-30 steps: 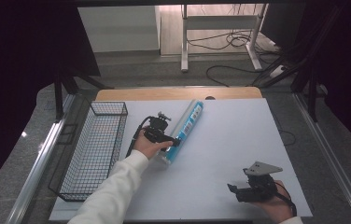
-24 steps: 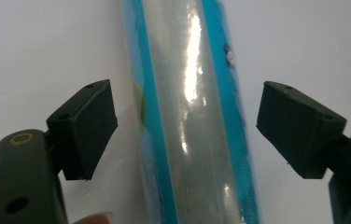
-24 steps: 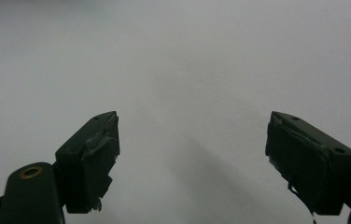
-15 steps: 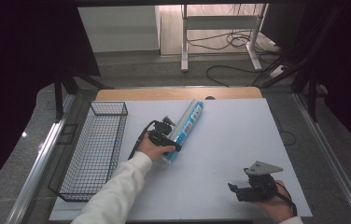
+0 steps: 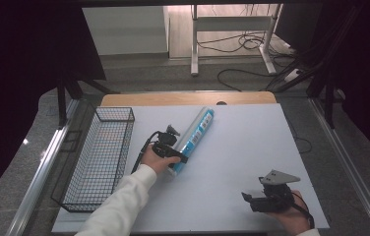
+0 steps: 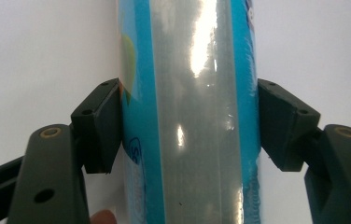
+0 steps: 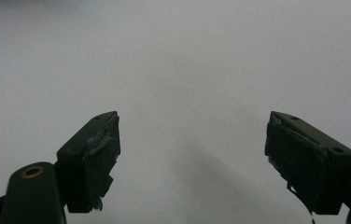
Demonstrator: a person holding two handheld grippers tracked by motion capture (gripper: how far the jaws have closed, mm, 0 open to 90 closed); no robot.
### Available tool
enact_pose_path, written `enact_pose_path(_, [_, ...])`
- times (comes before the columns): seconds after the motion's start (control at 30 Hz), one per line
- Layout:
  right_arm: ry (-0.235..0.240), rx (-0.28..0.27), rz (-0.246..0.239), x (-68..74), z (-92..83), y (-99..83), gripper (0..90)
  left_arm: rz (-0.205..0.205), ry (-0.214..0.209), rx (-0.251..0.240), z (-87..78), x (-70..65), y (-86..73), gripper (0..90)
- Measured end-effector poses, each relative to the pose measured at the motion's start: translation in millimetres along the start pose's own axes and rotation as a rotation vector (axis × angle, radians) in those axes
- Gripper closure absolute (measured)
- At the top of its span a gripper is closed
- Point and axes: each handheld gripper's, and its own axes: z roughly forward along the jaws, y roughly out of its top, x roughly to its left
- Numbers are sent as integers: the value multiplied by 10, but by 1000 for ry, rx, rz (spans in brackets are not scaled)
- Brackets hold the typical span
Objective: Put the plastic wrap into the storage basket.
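Left gripper view, tube point(image 6: 187, 116) between left claw point(image 6: 187, 126) jaws

tube point(image 6: 190, 112) ends cut off, label print unreadable

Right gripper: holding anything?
No. In the right gripper view the right gripper has its jaws spread wide apart, with bare white table between them.
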Motion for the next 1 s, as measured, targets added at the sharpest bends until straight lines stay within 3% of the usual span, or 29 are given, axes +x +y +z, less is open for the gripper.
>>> enact_pose_path(0.23, [1, 2, -6, 18, 3, 6, 186, 53, 22, 21, -127, -89, -382, 316])
enact_pose_path(0.27, [1, 2, -8, 20, 5, 7, 186, 59, 13, 24, -161, -110, -501, 315])
enact_pose_path(0.57, [6, 5, -16, 36, 27, 28, 186, 81, -2, 32, -253, -216, -843, 314])
enact_pose_path(0.8, [6, 8, -12, 24, 38, 28, 186, 80, -21, 31, -238, -188, -756, 287])
enact_pose_path(1.0, [8, 13, -14, 20, 47, 24, 185, 92, -10, 25, -81, -197, -422, 141])
